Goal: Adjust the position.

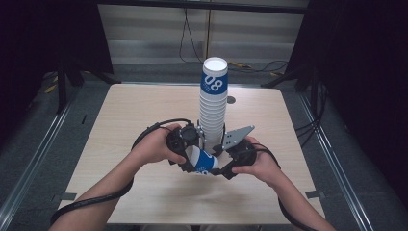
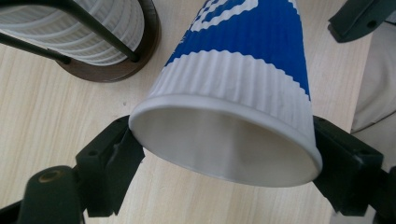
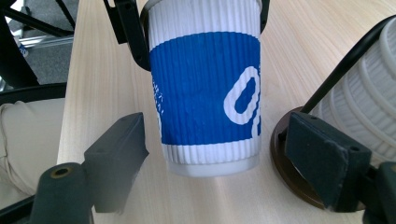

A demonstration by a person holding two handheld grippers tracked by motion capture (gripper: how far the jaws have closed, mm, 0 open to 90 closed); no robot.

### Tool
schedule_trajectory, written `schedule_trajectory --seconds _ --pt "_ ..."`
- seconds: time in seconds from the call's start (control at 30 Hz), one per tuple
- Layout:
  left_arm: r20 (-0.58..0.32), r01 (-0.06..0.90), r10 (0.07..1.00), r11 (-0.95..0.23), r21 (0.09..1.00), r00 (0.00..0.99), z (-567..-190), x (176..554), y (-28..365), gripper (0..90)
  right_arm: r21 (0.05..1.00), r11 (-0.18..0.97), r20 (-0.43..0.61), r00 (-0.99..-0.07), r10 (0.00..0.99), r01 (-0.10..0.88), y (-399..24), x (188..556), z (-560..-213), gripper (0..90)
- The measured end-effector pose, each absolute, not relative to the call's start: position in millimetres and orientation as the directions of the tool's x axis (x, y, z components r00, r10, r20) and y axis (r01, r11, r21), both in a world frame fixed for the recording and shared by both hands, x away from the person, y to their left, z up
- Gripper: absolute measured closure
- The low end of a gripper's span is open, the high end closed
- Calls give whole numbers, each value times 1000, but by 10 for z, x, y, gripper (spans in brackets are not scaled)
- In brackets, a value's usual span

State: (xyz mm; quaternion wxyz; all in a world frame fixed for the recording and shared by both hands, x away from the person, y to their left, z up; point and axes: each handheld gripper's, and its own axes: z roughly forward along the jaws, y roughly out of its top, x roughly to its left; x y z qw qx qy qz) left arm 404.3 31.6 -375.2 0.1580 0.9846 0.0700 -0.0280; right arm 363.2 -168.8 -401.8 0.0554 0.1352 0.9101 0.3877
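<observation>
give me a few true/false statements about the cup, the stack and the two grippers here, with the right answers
1. The left gripper holds the blue and white cup at its rim end. True.
2. The right gripper is clamped on the cup's base. False: its jaws stand apart from the base on both sides.
3. The cup stack lies on its side on the table. False: it stands upright in a holder.
4. The held cup lies roughly sideways between the two grippers. True.
5. The held cup is plain red. False: it is ribbed white with a blue band.
</observation>
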Motion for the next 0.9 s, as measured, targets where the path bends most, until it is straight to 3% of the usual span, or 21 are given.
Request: schedule_trajectory --seconds 0.9 --pt "-105 156 132 -949 272 986 -3753 4026 224 169 705 685 7 -968 251 182 -1576 3640 -4084 201"
